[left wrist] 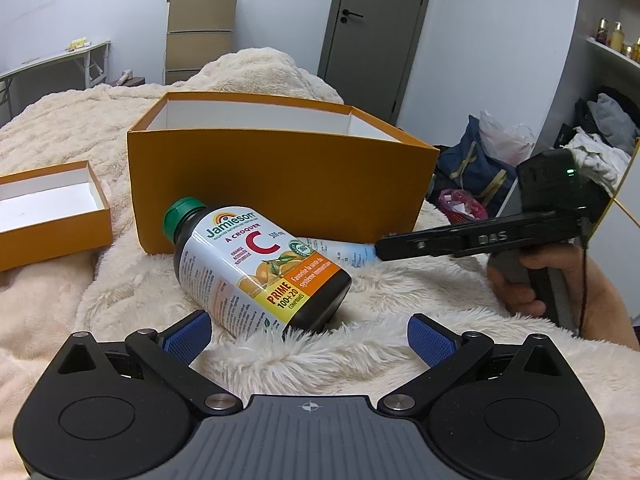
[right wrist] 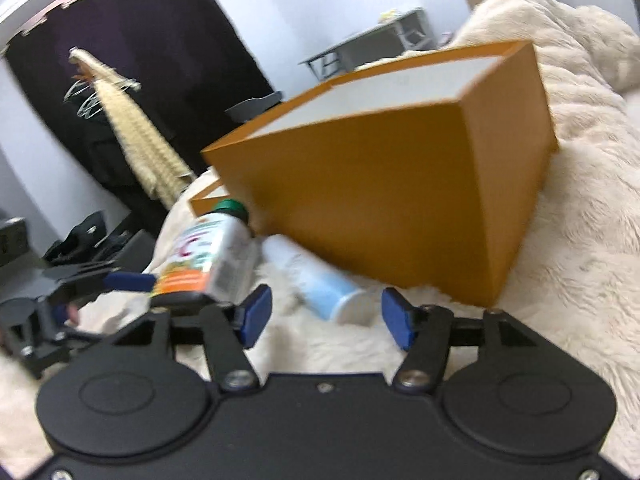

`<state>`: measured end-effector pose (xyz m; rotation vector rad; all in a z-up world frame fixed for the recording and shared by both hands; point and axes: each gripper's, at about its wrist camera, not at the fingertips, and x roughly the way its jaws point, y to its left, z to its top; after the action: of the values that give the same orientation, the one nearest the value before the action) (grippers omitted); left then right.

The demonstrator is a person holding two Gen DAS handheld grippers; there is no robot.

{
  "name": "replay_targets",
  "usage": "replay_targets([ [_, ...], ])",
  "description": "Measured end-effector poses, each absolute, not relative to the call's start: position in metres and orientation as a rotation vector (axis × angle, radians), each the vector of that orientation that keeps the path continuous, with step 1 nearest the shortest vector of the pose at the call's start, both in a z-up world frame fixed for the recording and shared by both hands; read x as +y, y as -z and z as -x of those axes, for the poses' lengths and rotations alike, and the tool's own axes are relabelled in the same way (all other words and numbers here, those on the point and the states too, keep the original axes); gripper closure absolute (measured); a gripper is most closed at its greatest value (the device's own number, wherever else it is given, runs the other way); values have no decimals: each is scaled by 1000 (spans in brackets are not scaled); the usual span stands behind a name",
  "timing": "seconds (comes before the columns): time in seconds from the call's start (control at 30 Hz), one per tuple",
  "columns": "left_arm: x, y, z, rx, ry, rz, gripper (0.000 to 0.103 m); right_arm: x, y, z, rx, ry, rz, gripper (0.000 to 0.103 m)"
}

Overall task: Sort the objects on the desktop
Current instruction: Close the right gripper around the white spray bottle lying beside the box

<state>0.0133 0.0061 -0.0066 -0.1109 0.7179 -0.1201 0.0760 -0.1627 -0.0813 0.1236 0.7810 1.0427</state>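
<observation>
2 bottles lie on the blanket (left wrist: 400, 280) against the orange box (left wrist: 280, 184): a vitamin bottle (left wrist: 256, 268) and, behind it, a pale blue tube (right wrist: 320, 284). Both grippers gape wide, holding nothing; the left gripper (left wrist: 310, 332) faces the vitamin bottle, the right gripper (right wrist: 326, 316) the tube. A lid (left wrist: 44, 216) sits left.

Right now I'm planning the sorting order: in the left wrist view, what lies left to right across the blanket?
Small orange box → vitamin bottle → pale blue tube → right tool, with a hand holding it.
</observation>
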Motion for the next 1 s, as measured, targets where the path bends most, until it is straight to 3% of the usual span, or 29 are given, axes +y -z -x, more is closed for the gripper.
replay_targets([
  [0.47,6,7,-13,717,119,112,0,-170,59,-49,753,-1243,-142,41],
  [0.7,8,8,-11,715,119,121,0,-165,43,-40,718,-1202,-39,36],
  [1.0,6,9,-11,718,120,113,0,-165,70,-81,814,-1061,-98,36],
])
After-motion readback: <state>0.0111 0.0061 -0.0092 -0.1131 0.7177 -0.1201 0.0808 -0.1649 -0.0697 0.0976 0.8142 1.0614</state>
